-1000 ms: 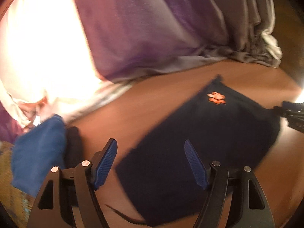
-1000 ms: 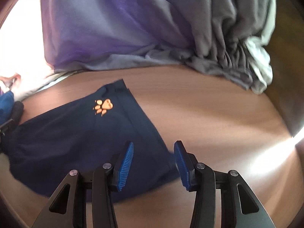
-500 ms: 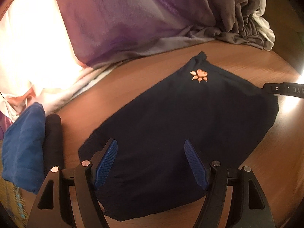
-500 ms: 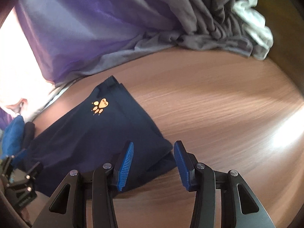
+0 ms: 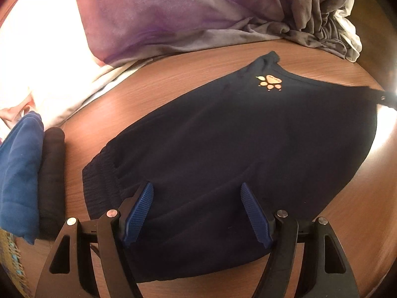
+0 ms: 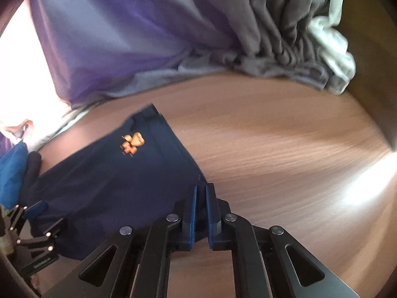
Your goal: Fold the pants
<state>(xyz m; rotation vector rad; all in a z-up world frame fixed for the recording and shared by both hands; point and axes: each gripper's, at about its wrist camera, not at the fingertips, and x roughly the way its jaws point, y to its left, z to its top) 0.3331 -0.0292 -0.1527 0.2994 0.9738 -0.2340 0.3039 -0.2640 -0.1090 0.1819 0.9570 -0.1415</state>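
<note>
Wooden table (image 5: 173, 79) with heaped purple and grey bedding (image 5: 173, 17) along its far edge, from 10 to 2 o'clock. Dark navy pants (image 5: 235, 136), folded flat and bearing an orange paw print (image 5: 271, 82), lie at the table's centre. Left gripper (image 5: 197, 209) at 6 o'clock: jaws wide apart over the near part of the pants, by the ribbed waistband. Right gripper (image 6: 201, 213): jaws closed together, pinching the pants' near right corner. Folded blue cloth (image 5: 19, 181) and black roll (image 5: 52, 173) at 9 o'clock, just beside the pants.
</note>
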